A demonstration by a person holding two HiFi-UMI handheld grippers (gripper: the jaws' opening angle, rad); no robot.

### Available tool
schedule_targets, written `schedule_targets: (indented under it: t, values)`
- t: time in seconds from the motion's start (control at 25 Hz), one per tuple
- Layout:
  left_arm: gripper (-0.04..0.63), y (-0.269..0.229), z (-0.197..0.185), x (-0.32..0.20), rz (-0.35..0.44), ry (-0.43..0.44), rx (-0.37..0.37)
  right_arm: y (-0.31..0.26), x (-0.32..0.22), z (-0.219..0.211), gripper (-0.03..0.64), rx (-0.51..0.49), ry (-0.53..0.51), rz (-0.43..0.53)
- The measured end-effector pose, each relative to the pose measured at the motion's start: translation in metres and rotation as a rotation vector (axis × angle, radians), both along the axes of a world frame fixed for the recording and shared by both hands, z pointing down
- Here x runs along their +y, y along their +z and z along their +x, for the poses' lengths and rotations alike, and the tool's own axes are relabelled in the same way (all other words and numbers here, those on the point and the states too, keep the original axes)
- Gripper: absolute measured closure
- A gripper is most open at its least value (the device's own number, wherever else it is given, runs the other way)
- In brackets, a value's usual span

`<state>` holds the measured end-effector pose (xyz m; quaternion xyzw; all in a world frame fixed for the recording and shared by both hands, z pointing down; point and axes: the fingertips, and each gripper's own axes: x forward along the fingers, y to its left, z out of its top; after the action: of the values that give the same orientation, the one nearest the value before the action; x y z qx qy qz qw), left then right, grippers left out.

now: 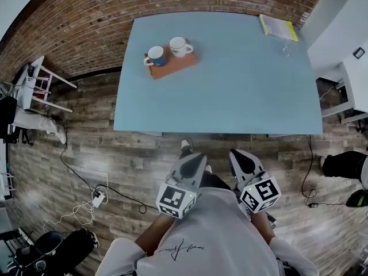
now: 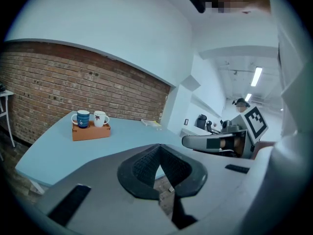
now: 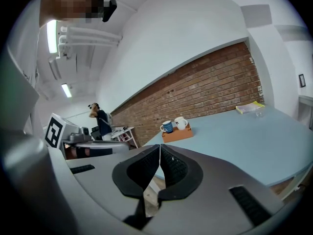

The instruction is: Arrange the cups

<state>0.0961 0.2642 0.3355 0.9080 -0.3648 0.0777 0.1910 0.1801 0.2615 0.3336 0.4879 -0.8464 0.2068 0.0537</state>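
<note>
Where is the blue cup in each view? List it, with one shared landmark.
Head view: blue cup, upper left of centre.
Left gripper view: the cup, left of centre.
Right gripper view: the cup, just right of centre.
Shared landmark: the wooden block it stands on, beside the white cup.

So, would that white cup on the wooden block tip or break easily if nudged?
The white cup looks like glazed ceramic, so probably stiff, somewhat slippery and breakable. It stands upright on a raised wooden block beside a blue cup; a sideways push might slide it off the edge or knock its neighbour.
</note>
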Motion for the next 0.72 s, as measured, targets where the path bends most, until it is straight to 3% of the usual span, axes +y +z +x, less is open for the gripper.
schedule_targets:
  t: [0.32,0.72]
  values:
    - [0.586,-0.002,-0.015,-0.048,-0.02,-0.009,0.027,0.011,-0.049,-0.012,0.595,-0.004,0.031,-0.075]
    - [0.586,-0.02,-0.044,-0.126,0.032,0.026,0.056,-0.006,-0.119,-0.05,0.595,-0.024,0.012,-0.061]
